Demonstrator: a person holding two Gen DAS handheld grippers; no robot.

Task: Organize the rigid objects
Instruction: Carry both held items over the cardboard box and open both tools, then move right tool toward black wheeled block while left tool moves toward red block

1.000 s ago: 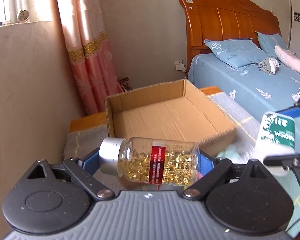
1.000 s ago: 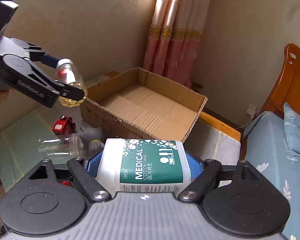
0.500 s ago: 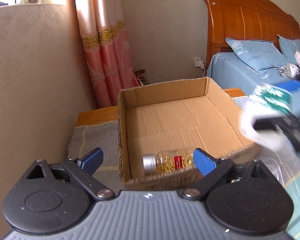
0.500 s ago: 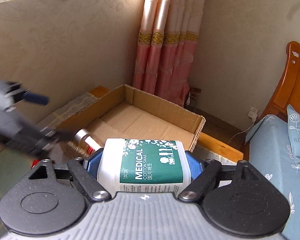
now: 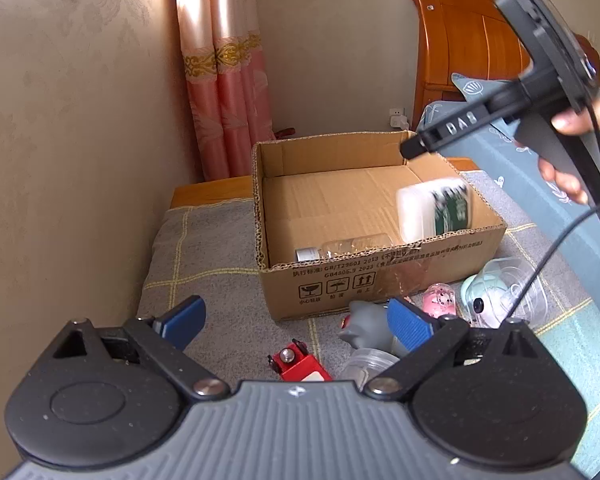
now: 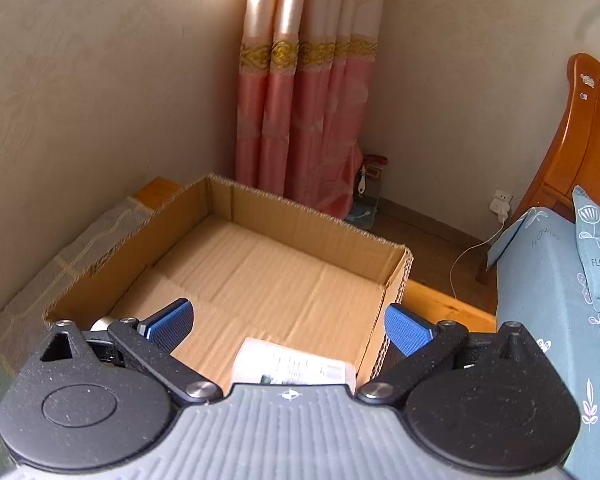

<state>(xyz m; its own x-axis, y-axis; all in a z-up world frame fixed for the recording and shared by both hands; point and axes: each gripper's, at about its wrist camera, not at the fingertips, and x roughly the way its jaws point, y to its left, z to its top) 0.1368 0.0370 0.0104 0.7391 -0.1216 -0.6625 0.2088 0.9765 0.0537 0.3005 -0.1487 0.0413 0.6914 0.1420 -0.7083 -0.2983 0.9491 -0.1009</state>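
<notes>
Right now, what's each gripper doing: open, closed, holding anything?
Left gripper: open, holding nothing.
Right gripper: open, holding nothing; the cotton swab bottle is blurred below it, over the cardboard box.

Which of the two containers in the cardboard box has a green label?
The white plastic tub by the right wall; the clear capsule bottle lies along the front wall.

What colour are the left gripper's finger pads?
Blue pads, clearest in the left wrist view.
</notes>
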